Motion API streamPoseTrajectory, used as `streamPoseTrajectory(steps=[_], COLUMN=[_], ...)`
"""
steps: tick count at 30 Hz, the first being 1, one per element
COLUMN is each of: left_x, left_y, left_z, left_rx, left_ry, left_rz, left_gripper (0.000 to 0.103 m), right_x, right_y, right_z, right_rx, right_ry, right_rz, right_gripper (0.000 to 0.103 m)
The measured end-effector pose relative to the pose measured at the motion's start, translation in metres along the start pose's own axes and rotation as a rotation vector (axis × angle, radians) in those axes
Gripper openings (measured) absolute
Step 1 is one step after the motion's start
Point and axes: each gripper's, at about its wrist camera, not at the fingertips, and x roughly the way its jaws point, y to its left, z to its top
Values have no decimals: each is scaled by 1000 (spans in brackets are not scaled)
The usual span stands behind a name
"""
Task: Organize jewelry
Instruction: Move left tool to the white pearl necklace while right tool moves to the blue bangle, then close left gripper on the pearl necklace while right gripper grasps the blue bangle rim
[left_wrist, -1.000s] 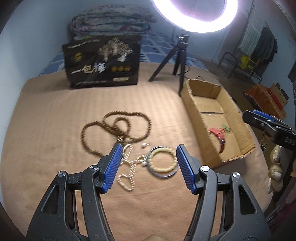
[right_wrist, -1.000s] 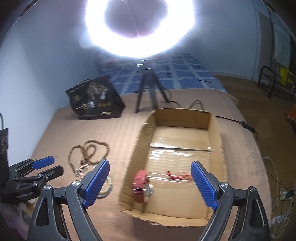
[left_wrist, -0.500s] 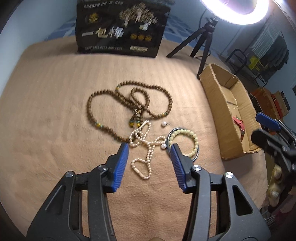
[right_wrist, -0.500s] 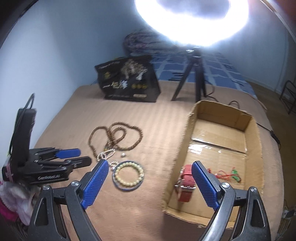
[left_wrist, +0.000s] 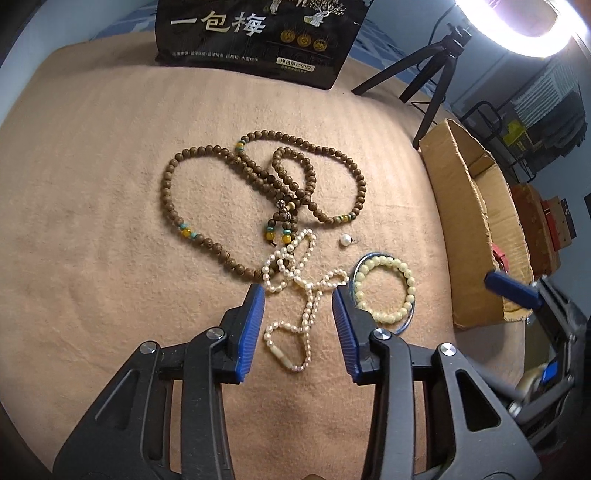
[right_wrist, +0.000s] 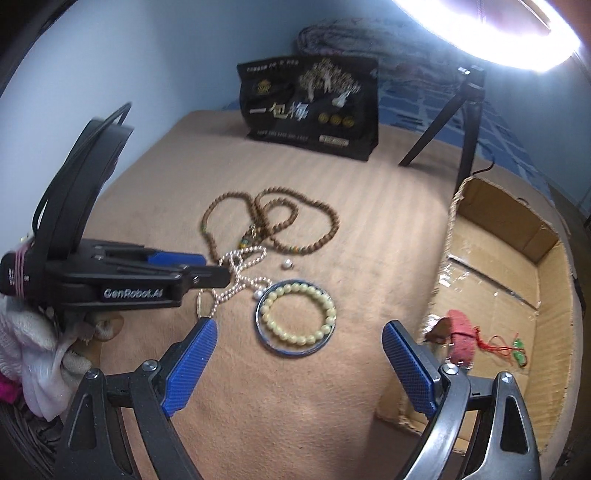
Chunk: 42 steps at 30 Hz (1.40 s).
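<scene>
Left wrist view: left gripper (left_wrist: 298, 321) points steeply down over the tan blanket (left_wrist: 92, 221), jaws closing, blue pads not yet pressing on anything. Between the pads lies the pearl necklace (left_wrist: 306, 291), a tangled white strand flat on the blanket; its lower loop sits inside the gap, its upper loops extend just past the fingertips. Just beside the right-hand pad lies the pale yellow bead bracelet (left_wrist: 384, 288), ringed by a thin blue-edged bangle (left_wrist: 402, 326). A single loose pearl (left_wrist: 345, 240) lies apart, above the bracelet. The long wooden bead necklace (left_wrist: 258, 192) lies in overlapping loops beyond the pearls, its tassel end touching the pearl strand.

Right wrist view: right gripper (right_wrist: 299, 354) has its jaws wide apart, nothing between the pads; it hovers near the bracelet, which lies ahead of the fingertips. To the right stands the open cardboard box (right_wrist: 554, 266), holding a red watch strap (right_wrist: 461, 332) and a red cord with green beads (right_wrist: 509, 345). At the far edge of the blanket stand a black printed bag (right_wrist: 310, 107) and a tripod (right_wrist: 461, 122) under a lit ring light (right_wrist: 517, 48).
</scene>
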Motion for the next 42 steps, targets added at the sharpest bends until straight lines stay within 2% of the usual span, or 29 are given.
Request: streamPoseTrajectory(steps=[4,9,19,27,32,36,39,42], left_x=[10,18,28,23,18,13,12,9], left_y=[2,0,1,10,17,21,23,27], left_z=[4,7,13,7,0,-4,-5,-7], left_rx=[-4,3,23,31,36,36,32,29], left_ry=[15,25,13,7,6,4,4,4], left_rz=[3,10,62,61,64,62,59,59], left_gripper=[33,32,11,3,2,2,2,2], right_x=[9,21,42,55,62,60,59,66], right_y=[7,12,16,22,21,22,27,33], right_z=[-1,0,3,5,7,13,16,17], right_rx=[-26,-38,-44,-70,-76,-70,-93,-115], right_ry=[21,46,75,92,103,91,90,107], right_rz=[-2,-5,-52,-99,-140,-130,-112,-115], right_gripper=[93,93,93,92,85,84,76,76])
